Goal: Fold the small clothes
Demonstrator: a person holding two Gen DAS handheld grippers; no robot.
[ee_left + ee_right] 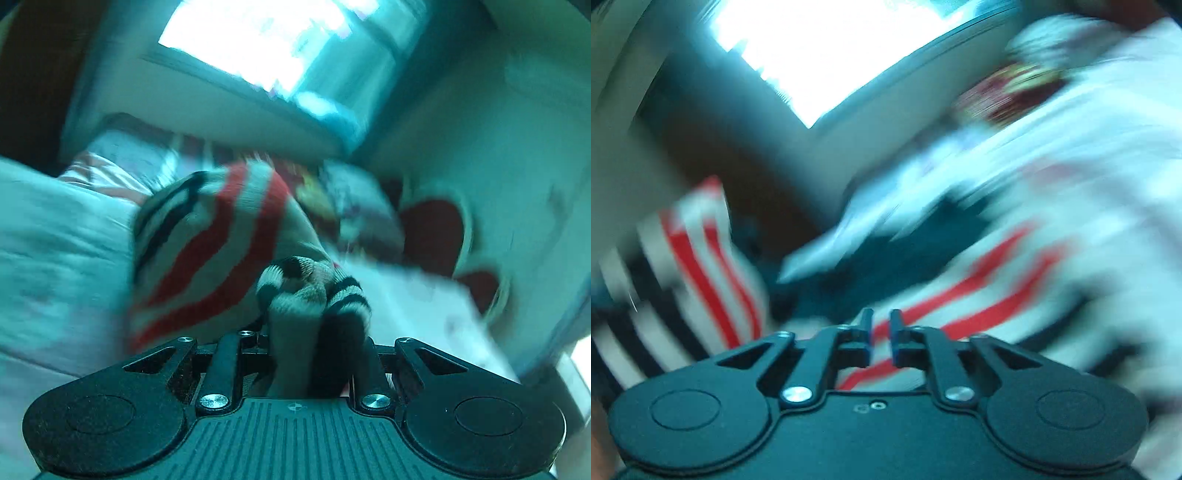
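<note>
From the left-hand camera, I saw my left tongs [314, 325] clenched on a bunched edge of the striped garment [218, 251], a small knit piece banded in red, black and pale. The fabric was gathered into a thick roll right at the tips and trailed up and away to the left over pale bedding [55, 240]. Everything was smeared by motion. Beyond it lay a heap of other clothes [354, 206], too blurred to name, under a bright window [258, 40].

Over in the right-hand camera, my right tongs [881, 332] stood slightly parted with nothing between the pads; red-striped cloth [990, 277] lay just below and past the tips, not gripped. Whether it belonged to the same garment I could not tell. Off to the left of that view a hanging stretch of the striped garment [690, 258] showed red and black bands, well apart from those tongs.

By my reading the fold was early or mid-way: the garment was lifted and crumpled, not flat, and I saw no finished, squared-off fold anywhere. Still ahead, as I judged it, were laying the piece out on the bed, bringing one side over the other and setting it aside before the rest of the heap.
</note>
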